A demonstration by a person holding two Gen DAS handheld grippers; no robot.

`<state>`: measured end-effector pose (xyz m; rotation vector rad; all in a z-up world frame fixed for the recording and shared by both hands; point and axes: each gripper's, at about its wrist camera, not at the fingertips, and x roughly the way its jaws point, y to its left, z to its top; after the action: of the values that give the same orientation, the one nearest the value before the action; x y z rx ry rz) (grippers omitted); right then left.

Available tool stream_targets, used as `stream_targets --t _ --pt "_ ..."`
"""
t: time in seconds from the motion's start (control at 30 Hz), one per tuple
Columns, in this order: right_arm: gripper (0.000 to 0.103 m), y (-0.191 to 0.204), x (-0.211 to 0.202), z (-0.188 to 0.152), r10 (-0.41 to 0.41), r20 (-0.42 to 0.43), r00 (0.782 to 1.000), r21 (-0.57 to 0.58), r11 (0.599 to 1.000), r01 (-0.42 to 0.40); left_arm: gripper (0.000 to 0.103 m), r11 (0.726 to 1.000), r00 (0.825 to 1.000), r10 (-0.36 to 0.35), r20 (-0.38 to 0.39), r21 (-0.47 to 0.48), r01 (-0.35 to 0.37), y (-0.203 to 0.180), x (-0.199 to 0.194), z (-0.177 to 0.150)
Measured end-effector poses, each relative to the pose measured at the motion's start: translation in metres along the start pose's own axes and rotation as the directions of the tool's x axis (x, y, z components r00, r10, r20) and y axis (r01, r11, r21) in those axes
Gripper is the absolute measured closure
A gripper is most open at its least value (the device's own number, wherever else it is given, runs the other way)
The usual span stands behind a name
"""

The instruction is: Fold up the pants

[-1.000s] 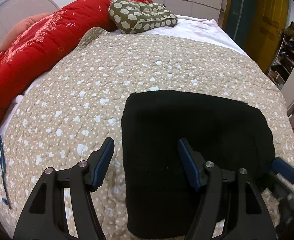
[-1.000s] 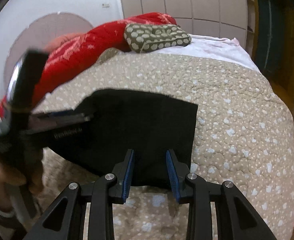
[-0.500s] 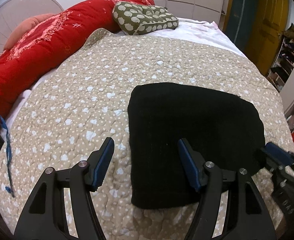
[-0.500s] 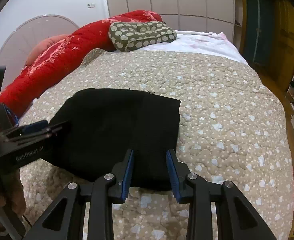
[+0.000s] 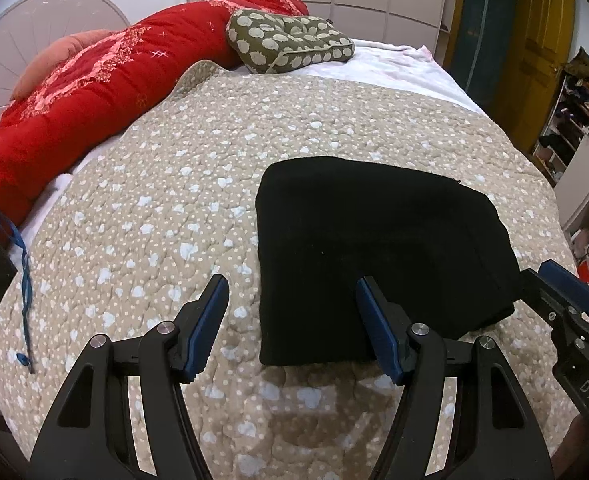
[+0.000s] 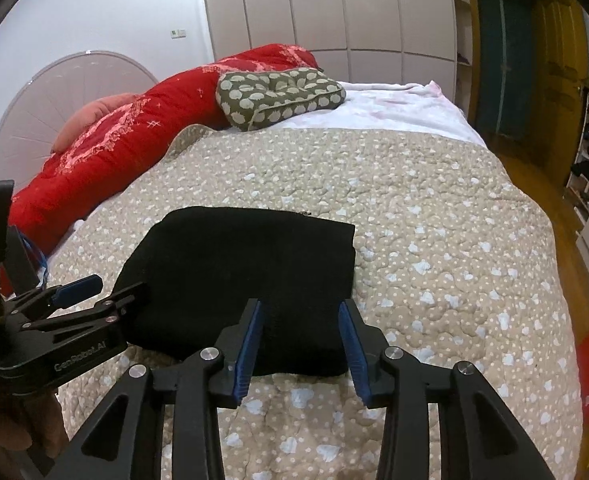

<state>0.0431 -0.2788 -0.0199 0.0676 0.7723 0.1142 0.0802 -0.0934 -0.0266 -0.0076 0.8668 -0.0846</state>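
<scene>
So from the left wrist view, the left claw [image 5: 290, 322] hangs over the bed with its jaws well apart and nothing between them except quilt [image 5: 142, 208] and the near left corner of the pants [image 5: 374, 248]. The pants are a compact black rectangle lying flat on the quilt, mostly ahead of and to the right of this claw, with the right finger overlapping the near edge in the picture, though I can't tell if it actually touches. Further right, past the pants' far corner, the right claw [image 5: 562, 284] pokes in from the edge of the frame. Way beyond the claw there's a red blanket [image 5: 94, 92] and a spotted cushion [image 5: 290, 44] at the head of the bed. Switching to the right wrist view, the right claw [image 6: 300, 340] sits right at the near edge of the pants [image 6: 246, 272], jaws opening, and the pads look clear of the cloth, so it isn't pinching anything. The left claw [image 6: 106, 290] shows up off to the left, beside the pants' left edge, jaws spread too, with a hand [image 6: 34, 420] on its handle. Honestly the folding looks pretty much done to me: it's a neat squared-off bundle, edges lined up. All that's left, I'd guess, is maybe a bit of smoothing.
</scene>
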Motion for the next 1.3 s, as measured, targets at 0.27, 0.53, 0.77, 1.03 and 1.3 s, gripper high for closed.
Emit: stream_targets --t 0.27,0.53,0.77,1.03,1.3 --pt "0.061 -0.002 0.0 -0.003 0.003 -0.012 1.0 0.024 1.0 -0.003 0.037 0.999 0.999 -0.038 -0.025 -0.031 0.037 0.002 -0.001 -0.002" --pt "0.059 0.002 0.007 -0.006 0.006 -0.03 1.0 0.029 1.0 -0.005 0.037 1.0 0.999 -0.027 -0.019 -0.009 0.027 -0.002 -0.004 -0.003" --pt "0.057 0.002 0.011 0.0 0.005 -0.028 1.0 0.037 0.999 -0.004 0.037 1.0 1.0 -0.013 -0.013 -0.004 0.013 -0.001 -0.001 0.001" --pt "0.056 0.001 0.014 0.002 0.005 -0.032 0.999 0.043 0.999 -0.004 0.037 1.0 1.0 0.01 0.002 0.007 -0.01 0.002 0.001 0.009" --pt "0.056 0.005 0.009 0.005 0.01 -0.014 1.0 0.035 0.999 -0.01 0.037 0.999 1.0 0.025 0.016 0.024 -0.025 -0.001 -0.003 0.009"
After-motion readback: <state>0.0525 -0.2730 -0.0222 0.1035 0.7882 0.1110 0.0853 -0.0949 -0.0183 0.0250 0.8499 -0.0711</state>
